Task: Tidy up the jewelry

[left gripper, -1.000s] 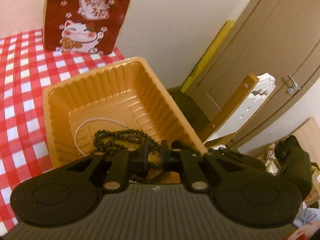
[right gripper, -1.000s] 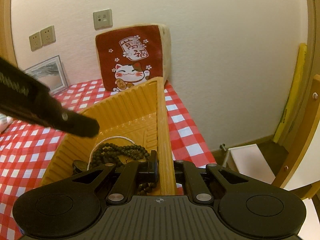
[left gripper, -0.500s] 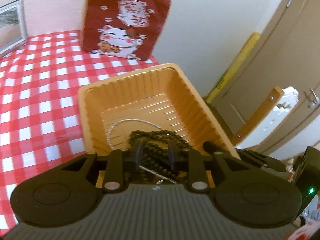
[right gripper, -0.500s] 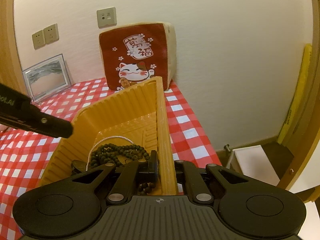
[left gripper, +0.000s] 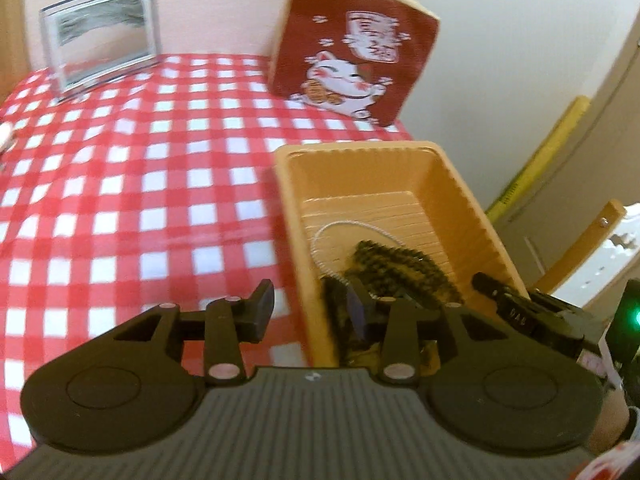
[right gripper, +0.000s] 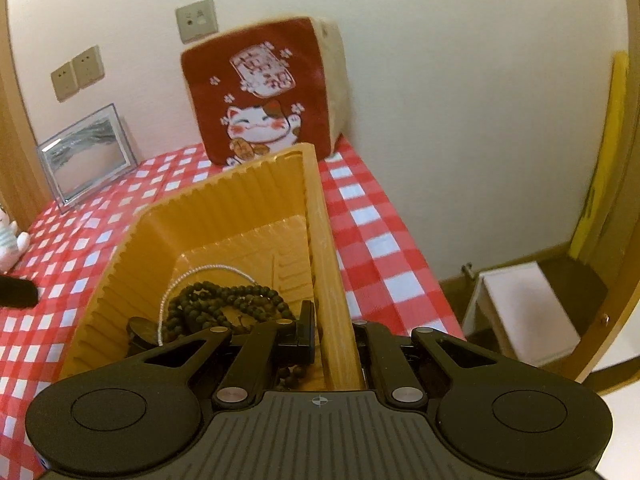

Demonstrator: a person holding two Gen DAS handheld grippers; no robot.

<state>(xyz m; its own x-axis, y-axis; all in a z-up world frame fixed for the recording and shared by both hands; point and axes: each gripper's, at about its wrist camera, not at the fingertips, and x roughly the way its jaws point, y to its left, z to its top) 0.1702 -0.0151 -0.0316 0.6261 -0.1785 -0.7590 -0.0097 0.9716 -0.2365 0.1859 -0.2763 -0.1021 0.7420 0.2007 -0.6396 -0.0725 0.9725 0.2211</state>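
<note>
Checkered bench (left gripper: 120, 200) first, then the orange plastic tray (right gripper: 256, 208) at its edge. Right claw (right gripper: 334, 344) is clenched on the tray's right wall, probably to steady it. Left claw (left gripper: 308, 312) has just been opening, jaws straddling the near wall, nothing gripped. Dark bead necklace (right gripper: 228, 300) and thin silver chain (left gripper: 340, 228) sit inside the tray.

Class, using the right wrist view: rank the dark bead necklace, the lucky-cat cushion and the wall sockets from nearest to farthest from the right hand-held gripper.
1. Dark bead necklace: in the orange tray, just ahead of the right hand-held gripper.
2. Lucky-cat cushion: beyond the tray, against the wall.
3. Wall sockets: on the wall, upper left.
</note>
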